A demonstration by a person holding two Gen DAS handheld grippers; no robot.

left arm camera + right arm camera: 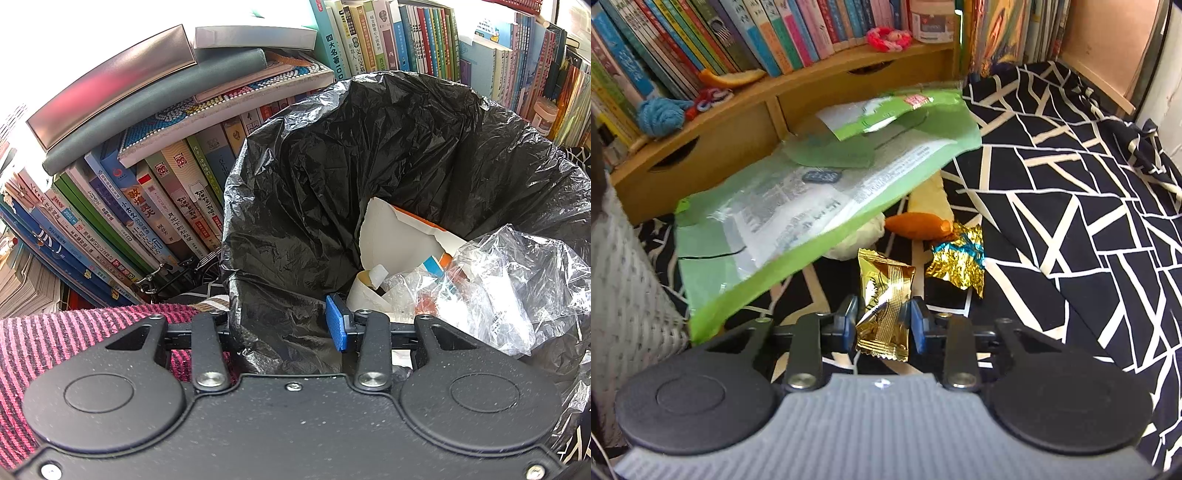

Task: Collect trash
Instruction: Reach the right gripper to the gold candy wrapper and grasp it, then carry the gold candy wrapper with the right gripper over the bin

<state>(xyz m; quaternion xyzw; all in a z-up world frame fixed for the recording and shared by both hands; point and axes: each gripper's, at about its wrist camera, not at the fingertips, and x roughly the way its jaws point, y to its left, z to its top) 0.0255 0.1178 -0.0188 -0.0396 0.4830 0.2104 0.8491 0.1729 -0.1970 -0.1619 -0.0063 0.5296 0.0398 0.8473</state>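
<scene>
In the left wrist view my left gripper (290,325) is shut on the near rim of a black trash bag (369,155). One blue pad (335,325) shows inside the bag; the other finger is hidden behind the plastic. Torn white card (391,236) and clear plastic (509,288) lie in the bag. In the right wrist view my right gripper (882,319) is shut on a gold candy wrapper (884,310) just above the black-and-white patterned cloth (1071,221). A large green plastic package (812,192) lies to the left. A crumpled gold-and-blue foil (956,258) lies just beyond the gripper.
Beyond the foil lie an orange peel piece (916,225) and a white crumpled wad (860,236). A white woven bin wall (628,295) stands at the left. A wooden drawer shelf (738,125) with books runs behind. Book rows (147,192) crowd behind the bag.
</scene>
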